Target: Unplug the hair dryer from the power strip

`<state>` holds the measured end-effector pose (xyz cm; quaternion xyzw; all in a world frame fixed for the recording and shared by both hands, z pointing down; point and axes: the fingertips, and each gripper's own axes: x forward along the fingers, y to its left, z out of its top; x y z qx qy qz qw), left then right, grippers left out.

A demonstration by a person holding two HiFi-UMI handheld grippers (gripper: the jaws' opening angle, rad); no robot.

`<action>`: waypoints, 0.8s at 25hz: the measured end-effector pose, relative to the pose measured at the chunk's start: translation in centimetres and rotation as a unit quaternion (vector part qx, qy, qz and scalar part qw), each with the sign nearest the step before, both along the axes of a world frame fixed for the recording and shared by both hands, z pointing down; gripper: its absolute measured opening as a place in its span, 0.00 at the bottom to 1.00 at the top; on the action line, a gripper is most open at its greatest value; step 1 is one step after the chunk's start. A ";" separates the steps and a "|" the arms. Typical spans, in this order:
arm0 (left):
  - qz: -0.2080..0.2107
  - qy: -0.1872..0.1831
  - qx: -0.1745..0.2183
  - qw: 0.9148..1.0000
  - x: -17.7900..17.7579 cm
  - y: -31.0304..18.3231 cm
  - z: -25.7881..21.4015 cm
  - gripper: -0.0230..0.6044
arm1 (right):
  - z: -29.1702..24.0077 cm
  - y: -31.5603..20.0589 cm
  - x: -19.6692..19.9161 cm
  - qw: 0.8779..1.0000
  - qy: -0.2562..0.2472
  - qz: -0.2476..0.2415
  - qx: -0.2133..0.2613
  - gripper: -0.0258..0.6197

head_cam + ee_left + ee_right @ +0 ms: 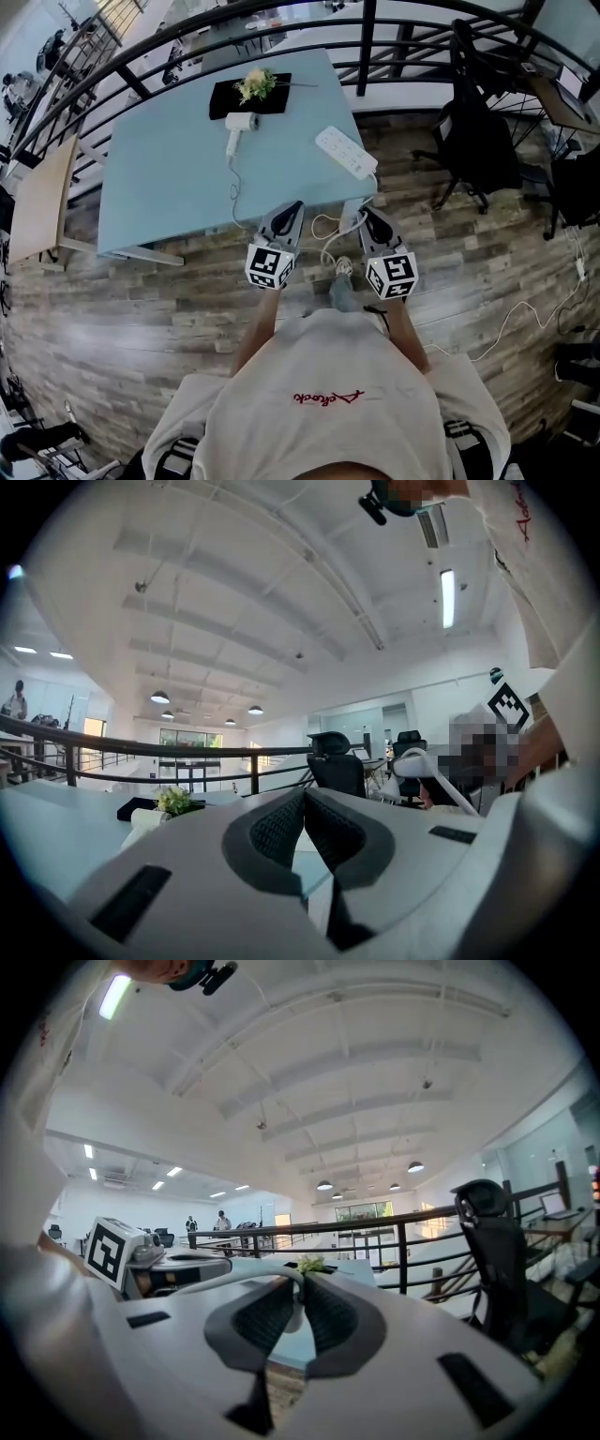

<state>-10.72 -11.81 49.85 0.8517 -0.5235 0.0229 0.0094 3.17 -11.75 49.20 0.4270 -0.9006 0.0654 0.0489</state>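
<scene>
Left gripper (293, 206) and right gripper (368, 213) just off the near edge of the pale blue rectangular table (159, 187), jaws of each pressed together, nothing between.
Table's far side: flat black tray (222, 99) holding a yellow-white flower bunch (255, 84); white hair dryer (240, 123) just in front, thin white cord (232, 192) trailing over the table's near edge; white oblong power strip (345, 152) by the table's right edge.

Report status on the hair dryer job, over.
Left hand-held gripper and right hand-held gripper shut, empty, by table edge. Hair dryer, power strip untouched on table. Cord loops hang between them.
</scene>
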 end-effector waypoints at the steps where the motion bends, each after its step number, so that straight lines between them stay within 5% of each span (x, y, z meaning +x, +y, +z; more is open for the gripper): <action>1: 0.002 0.001 0.000 1.000 0.2 1.0 0.0 0.05 | 0.0 1.0 0.2 1.000 0.001 0.003 -0.001 0.12; 20: 0.003 0.001 0.016 1.000 1.3 12.4 -1.3 0.05 | -1.1 12.1 1.6 1.000 0.005 0.008 0.013 0.12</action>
